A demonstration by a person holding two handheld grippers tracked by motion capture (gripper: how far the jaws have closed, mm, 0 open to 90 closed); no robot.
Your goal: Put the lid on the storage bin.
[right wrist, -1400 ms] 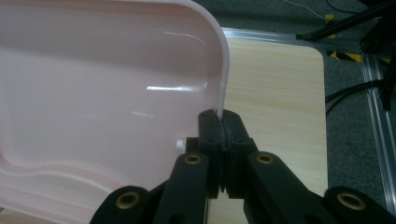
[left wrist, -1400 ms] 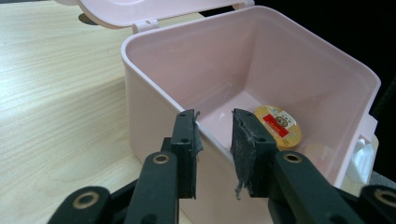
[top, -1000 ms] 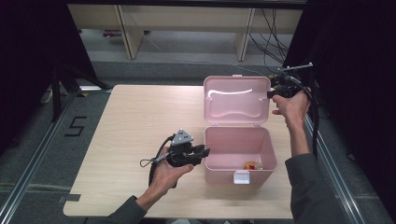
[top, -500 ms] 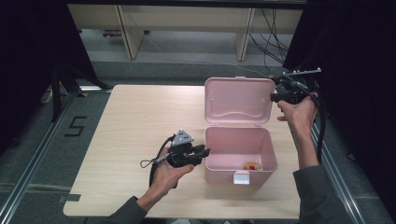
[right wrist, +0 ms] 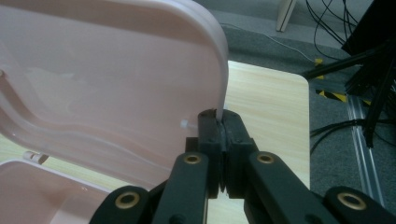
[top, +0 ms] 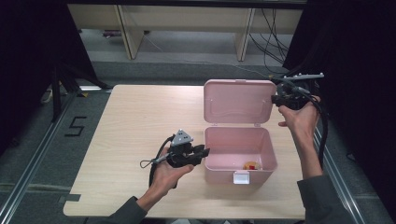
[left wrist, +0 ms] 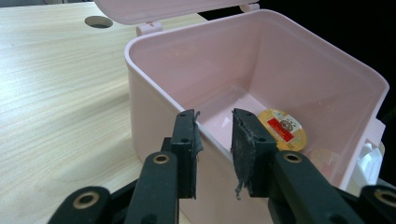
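A pink plastic box [top: 240, 171] stands on the table's right half with its lid [top: 238, 101] raised upright. My right gripper [top: 273, 99] is shut on the lid's right edge; the right gripper view shows the lid [right wrist: 107, 74] pinched between the jaws of that gripper [right wrist: 219, 121]. My left gripper [top: 205, 151] is at the box's left wall. It is open [left wrist: 215, 135], one jaw outside the wall [left wrist: 154, 116] and one over the inside. A small round gold and red item [left wrist: 281, 129] lies on the box floor [top: 251, 165].
The wooden table [top: 135, 121] has bare surface left of the box and a round cable hole [left wrist: 98, 21] near its far edge. Metal rails [top: 32, 158] run along the floor on both sides, and cables [right wrist: 336, 126] lie on the floor to the right.
My right gripper has shifted a little to the right and back with the lid's edge, tipping the lid slightly further open. The left gripper has stayed at the box's left wall.
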